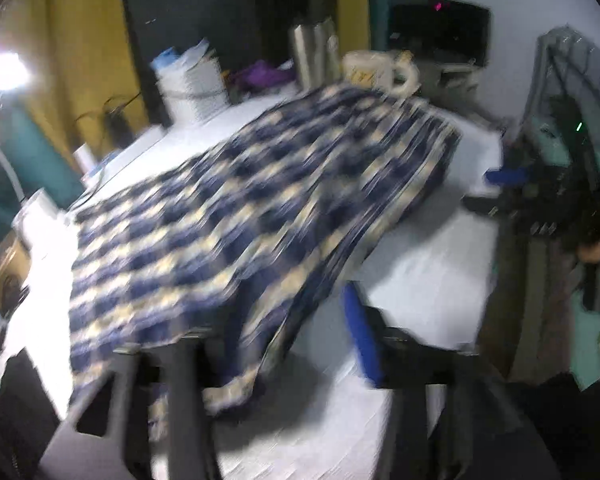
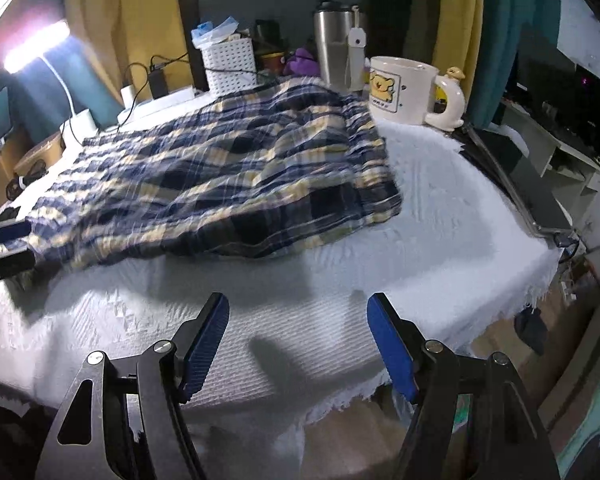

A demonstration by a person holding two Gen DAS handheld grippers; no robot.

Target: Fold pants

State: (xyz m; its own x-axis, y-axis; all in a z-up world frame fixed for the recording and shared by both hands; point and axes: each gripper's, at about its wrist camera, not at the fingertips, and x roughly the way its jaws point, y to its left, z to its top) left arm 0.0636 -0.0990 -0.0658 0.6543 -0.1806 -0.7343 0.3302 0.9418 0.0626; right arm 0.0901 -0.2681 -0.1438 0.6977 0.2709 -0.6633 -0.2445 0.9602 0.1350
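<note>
**A:** The right gripper has its jaws spread wide with nothing between them, just bare white cloth under it at the near edge of the surface.

**B:** And the left gripper? Its view is badly smeared.

**A:** Its jaws look parted there. The hem of the plaid pants drapes over the left finger, but I can't tell whether it's pinched or only lying on it.

**B:** So the pants are where?

**A:** Spread across the middle of the surface, waistband end towards the back, just beside the bear mug and the steel tumbler.

**B:** That's my worry. Drag or flip the fabric and it could catch the mug or tip the tumbler.

**A:** A loose hold on that hem could also let it slip mid-fold, I'd guess, leaving a crooked crease. And the white cloth might bunch up underneath.
</note>
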